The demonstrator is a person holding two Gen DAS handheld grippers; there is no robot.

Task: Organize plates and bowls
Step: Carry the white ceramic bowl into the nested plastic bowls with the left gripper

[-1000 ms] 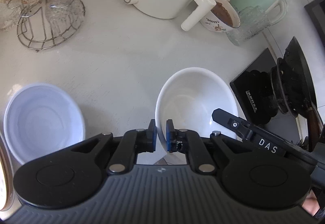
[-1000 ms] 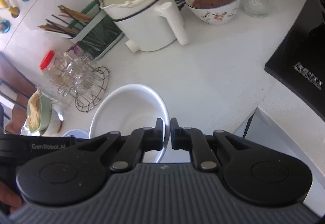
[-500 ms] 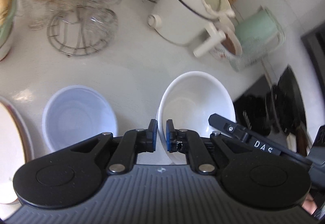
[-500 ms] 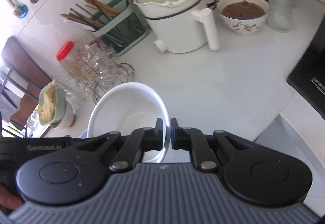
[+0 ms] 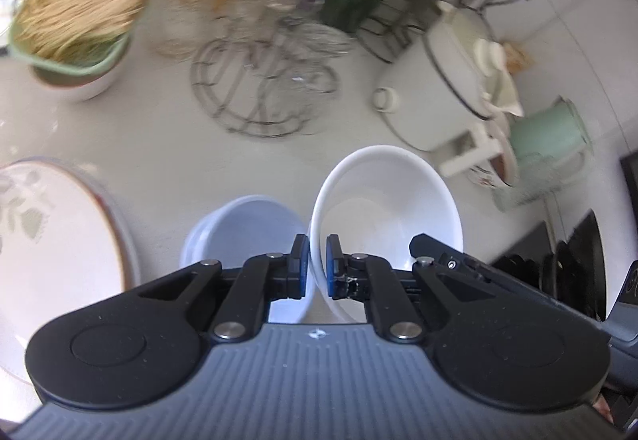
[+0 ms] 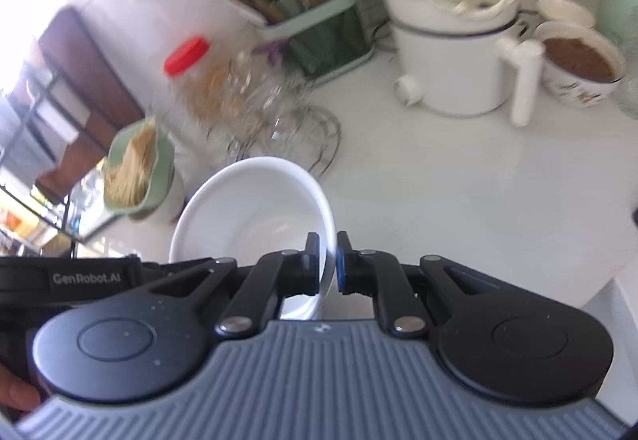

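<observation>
Both grippers hold one white bowl (image 5: 382, 209) by opposite sides of its rim, lifted above the counter. My left gripper (image 5: 317, 264) is shut on the rim's left side. My right gripper (image 6: 327, 264) is shut on the rim's right side, and the bowl (image 6: 255, 209) shows there too. A second, pale blue-white bowl (image 5: 247, 228) sits on the counter just left of and below the held one. A large flowered plate (image 5: 56, 240) lies at the left.
A wire rack with glasses (image 5: 263, 93), a green bowl of noodles (image 5: 75, 25), a white electric pot (image 6: 454, 53), a chopstick caddy (image 6: 315, 29), a bowl of brown food (image 6: 578, 61), a green jug (image 5: 554, 137) and a black stove (image 5: 566, 264) crowd the counter.
Both grippers have carried the white bowl up and to the left, so it now hangs beside the pale bowl. The plate and noodle bowl have come into view.
</observation>
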